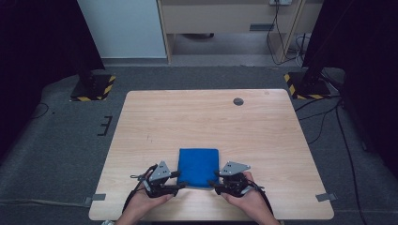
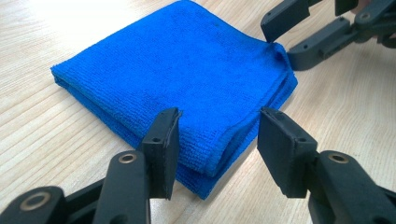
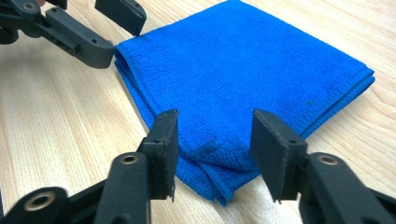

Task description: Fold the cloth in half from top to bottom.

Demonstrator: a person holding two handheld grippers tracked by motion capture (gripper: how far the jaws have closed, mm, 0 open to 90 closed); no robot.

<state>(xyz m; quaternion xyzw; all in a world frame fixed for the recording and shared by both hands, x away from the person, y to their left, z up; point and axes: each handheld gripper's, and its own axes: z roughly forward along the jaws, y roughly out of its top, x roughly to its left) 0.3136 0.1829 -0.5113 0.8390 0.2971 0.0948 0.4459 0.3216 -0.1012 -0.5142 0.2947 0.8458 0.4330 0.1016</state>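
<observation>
A folded blue cloth lies flat on the wooden table, near its front edge. My left gripper is at the cloth's near left corner and my right gripper at its near right corner. In the left gripper view the left gripper is open, its jaws apart on either side of a corner of the cloth without pressing it. The right gripper view has the right gripper open the same way over the other near corner of the cloth. Each view catches the other gripper at the far corner.
A small grey round cap sits in the tabletop at the back right. Grey tape tabs mark the front corners. Two dark stands with yellow-black bases flank the table on the floor, with cables on the right.
</observation>
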